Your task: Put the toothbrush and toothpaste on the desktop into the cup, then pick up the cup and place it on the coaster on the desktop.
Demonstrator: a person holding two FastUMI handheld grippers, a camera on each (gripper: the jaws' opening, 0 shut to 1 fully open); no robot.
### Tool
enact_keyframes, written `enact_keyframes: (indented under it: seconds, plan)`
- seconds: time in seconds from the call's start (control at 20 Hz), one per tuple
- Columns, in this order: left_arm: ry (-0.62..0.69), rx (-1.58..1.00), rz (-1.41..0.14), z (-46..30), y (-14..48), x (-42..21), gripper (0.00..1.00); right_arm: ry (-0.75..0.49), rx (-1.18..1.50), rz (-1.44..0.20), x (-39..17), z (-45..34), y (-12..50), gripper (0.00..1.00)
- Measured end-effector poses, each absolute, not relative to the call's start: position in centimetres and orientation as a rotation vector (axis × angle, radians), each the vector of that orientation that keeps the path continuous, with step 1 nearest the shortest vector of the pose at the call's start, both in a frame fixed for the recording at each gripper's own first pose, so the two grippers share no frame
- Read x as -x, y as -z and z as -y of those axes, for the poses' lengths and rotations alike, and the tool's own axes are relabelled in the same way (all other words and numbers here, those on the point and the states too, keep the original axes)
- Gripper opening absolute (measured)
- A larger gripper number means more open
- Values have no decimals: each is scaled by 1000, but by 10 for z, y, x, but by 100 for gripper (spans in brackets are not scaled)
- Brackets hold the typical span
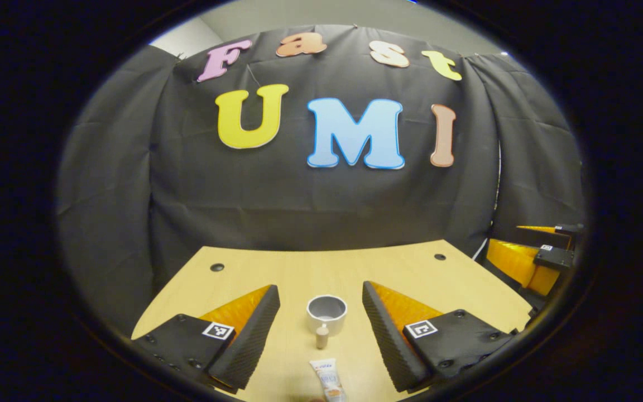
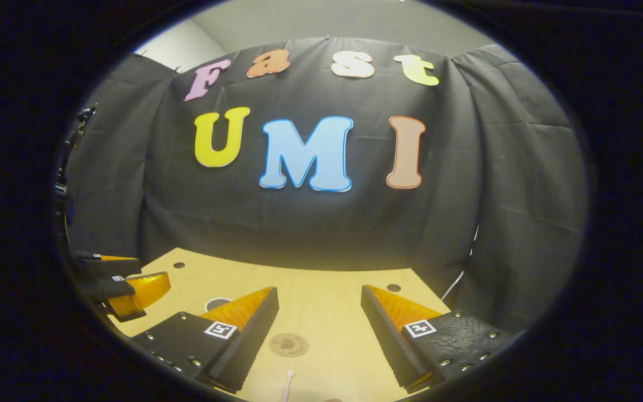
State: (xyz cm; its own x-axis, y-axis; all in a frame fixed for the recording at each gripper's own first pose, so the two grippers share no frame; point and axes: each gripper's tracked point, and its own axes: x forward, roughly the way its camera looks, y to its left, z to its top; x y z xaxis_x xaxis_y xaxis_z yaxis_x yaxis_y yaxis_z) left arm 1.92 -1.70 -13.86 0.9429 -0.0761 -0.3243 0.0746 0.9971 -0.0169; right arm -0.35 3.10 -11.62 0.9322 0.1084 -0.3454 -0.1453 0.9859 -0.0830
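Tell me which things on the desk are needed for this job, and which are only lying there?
Needed:
- cup
- toothpaste tube
- toothbrush
- coaster

Only lying there:
- small wooden peg-like piece in front of the cup
- cable holes in the desktop

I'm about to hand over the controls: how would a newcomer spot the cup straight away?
Start at the light wooden desktop in front of the black cloth wall. In the left gripper view the cup stands between the left gripper's open fingers, beyond the toothpaste. It is the one upright, round, open-topped grey vessel; the tube lies flat.
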Motion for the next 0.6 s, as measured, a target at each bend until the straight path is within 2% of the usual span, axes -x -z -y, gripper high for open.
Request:
enact_keyframes:
  seconds: [0.05,0.3,0.35,0.6]
  plan:
    - [80,7,-361,19,151,-18,96,-134,116,-388,6,-32,130,93]
    - [154,45,-536,36,214,-9,94,-176,111,-627,26,-40,202,94]
    - [152,43,-571,37,225,-7,96,-181,108,-672,30,-41,216,93]
    - [182,78,-768,45,294,17,94,-181,107,-909,64,-39,280,94]
